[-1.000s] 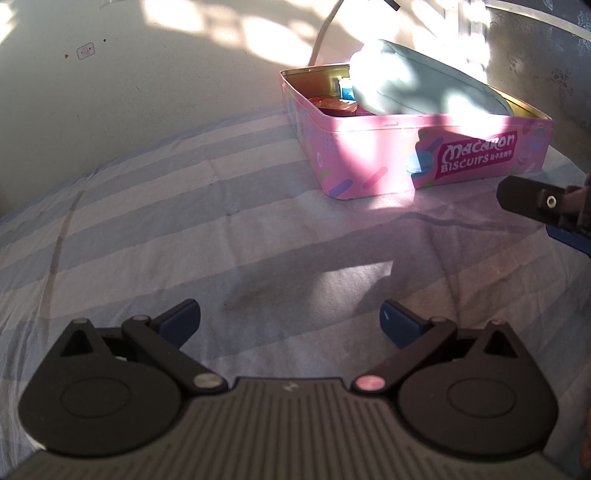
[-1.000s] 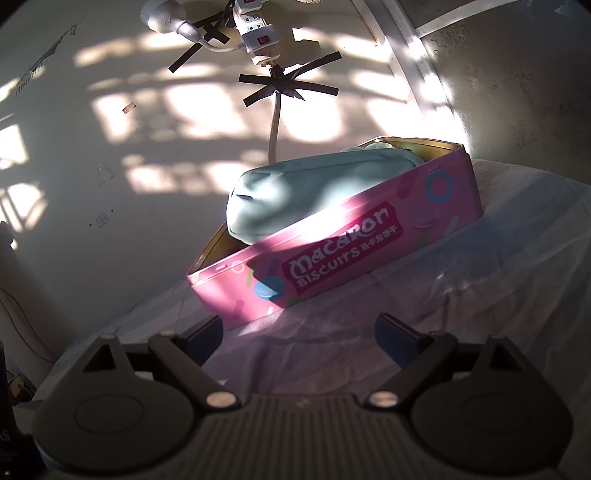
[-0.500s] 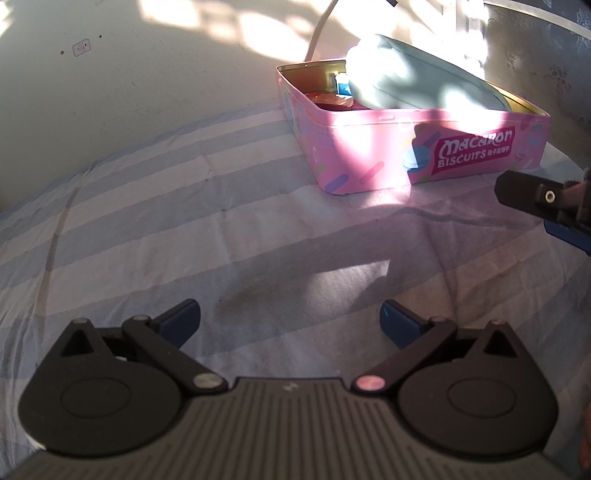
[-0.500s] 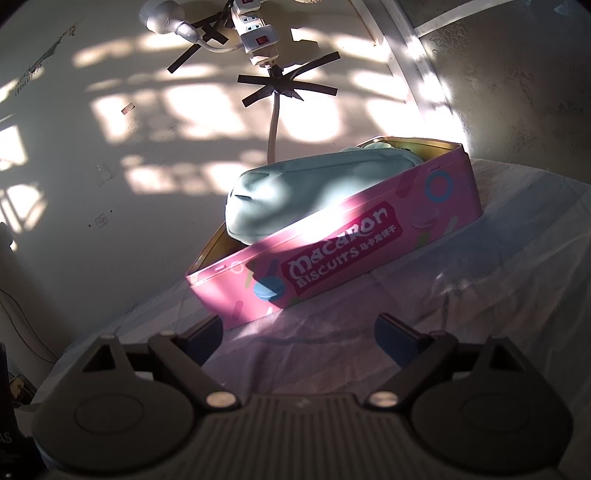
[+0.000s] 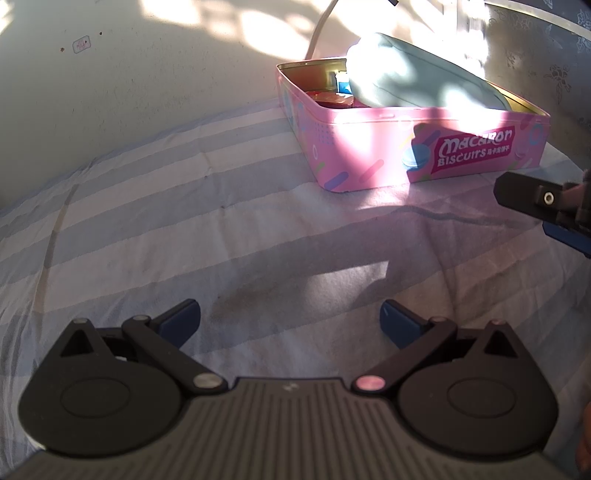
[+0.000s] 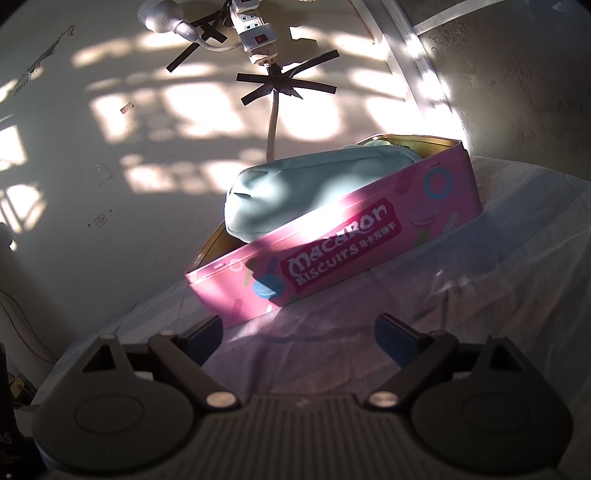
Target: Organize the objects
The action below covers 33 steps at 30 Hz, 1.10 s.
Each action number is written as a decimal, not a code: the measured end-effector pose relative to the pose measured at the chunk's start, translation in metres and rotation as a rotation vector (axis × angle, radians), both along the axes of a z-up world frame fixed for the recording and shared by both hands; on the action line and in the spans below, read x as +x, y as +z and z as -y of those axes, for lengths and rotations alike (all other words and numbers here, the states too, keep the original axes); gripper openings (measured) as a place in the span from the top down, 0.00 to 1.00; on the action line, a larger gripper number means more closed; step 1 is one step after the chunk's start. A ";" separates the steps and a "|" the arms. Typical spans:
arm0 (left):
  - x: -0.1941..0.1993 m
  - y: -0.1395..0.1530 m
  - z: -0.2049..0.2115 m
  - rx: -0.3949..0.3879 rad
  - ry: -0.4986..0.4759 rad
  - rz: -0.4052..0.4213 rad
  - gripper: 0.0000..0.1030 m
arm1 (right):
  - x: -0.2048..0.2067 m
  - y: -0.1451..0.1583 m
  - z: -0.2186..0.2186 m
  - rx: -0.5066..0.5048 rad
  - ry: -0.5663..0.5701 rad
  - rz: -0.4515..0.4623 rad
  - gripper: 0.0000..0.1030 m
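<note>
A pink "Macaron Biscuits" tin (image 5: pixel 369 147) (image 6: pixel 332 266) stands open on a striped bedsheet, close to the wall. A pale green pouch (image 5: pixel 417 83) (image 6: pixel 314 192) lies in it and sticks out above the rim. Smaller red and blue items (image 5: pixel 338 94) show at the tin's left end. My left gripper (image 5: pixel 290 318) hovers open over bare sheet, well short of the tin. My right gripper (image 6: pixel 297 334) is open too, empty, just in front of the tin's long side. Its fingers (image 5: pixel 532 195) show at the right edge of the left wrist view.
The blue and white striped sheet (image 5: pixel 166 206) covers the whole surface up to a white wall (image 5: pixel 147 55). A power strip (image 6: pixel 255 31) and cable are taped to the wall above the tin. Dark clutter (image 6: pixel 11 387) lies off the left edge.
The tin has slid slightly up and left in the left wrist view. Both grippers stay open and empty. The right wrist view is unchanged.
</note>
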<state>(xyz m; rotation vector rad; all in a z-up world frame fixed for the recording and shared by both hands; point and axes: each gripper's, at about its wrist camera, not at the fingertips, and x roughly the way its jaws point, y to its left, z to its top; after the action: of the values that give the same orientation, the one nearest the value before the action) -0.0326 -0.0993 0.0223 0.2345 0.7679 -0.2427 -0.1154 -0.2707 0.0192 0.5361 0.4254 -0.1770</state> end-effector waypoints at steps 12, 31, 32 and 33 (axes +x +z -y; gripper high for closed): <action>0.000 0.000 0.001 -0.001 0.000 -0.001 0.00 | 0.000 0.000 0.000 0.001 0.001 -0.001 0.10; 0.000 0.001 0.000 -0.002 -0.001 -0.002 0.00 | 0.000 -0.003 0.000 -0.001 -0.002 0.001 0.10; 0.000 0.001 0.001 -0.002 -0.001 -0.002 0.00 | 0.000 -0.002 0.000 -0.001 -0.001 0.001 0.10; 0.000 0.001 0.000 -0.003 -0.001 -0.002 0.00 | 0.000 -0.002 0.000 -0.001 -0.001 0.001 0.10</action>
<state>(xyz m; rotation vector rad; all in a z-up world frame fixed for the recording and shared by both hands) -0.0329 -0.0997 0.0229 0.2322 0.7694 -0.2450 -0.1154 -0.2707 0.0170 0.5354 0.4237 -0.1781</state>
